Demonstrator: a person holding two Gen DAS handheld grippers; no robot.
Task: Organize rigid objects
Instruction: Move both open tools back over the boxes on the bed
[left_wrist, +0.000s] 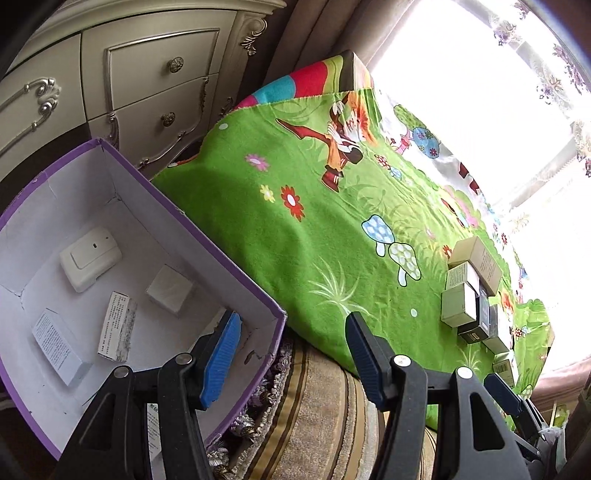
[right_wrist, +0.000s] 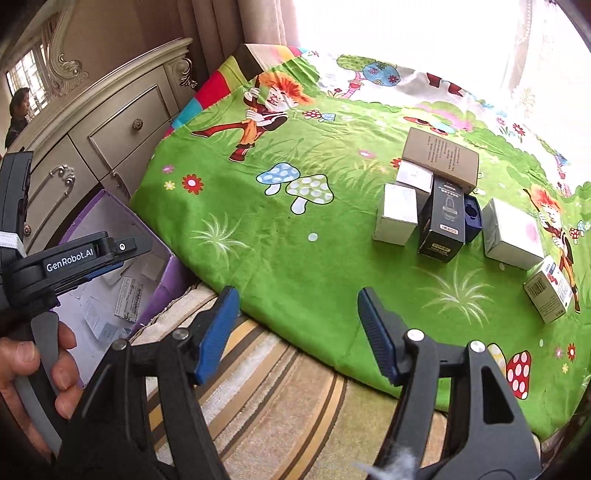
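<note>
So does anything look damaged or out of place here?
Yes. The purple box has a torn, cracked spot on its white inner wall at the near corner. On the green cloth, the black carton sits with a dark blue insert sticking out beside it.

Two black hand-held grippers with blue finger pads

Each gripper, left gripper (left_wrist: 293, 354) and right gripper (right_wrist: 299, 332), has black angular arms, ribbed blue pads (right_wrist: 218, 332) and a round silver screw (right_wrist: 414, 335) on each arm. In the right wrist view, at 9 o'clock, the left unit's black body reads "GenRobot.AI" in white; a hand (right_wrist: 33, 373) wraps its grey trigger (right_wrist: 31, 402).
</note>
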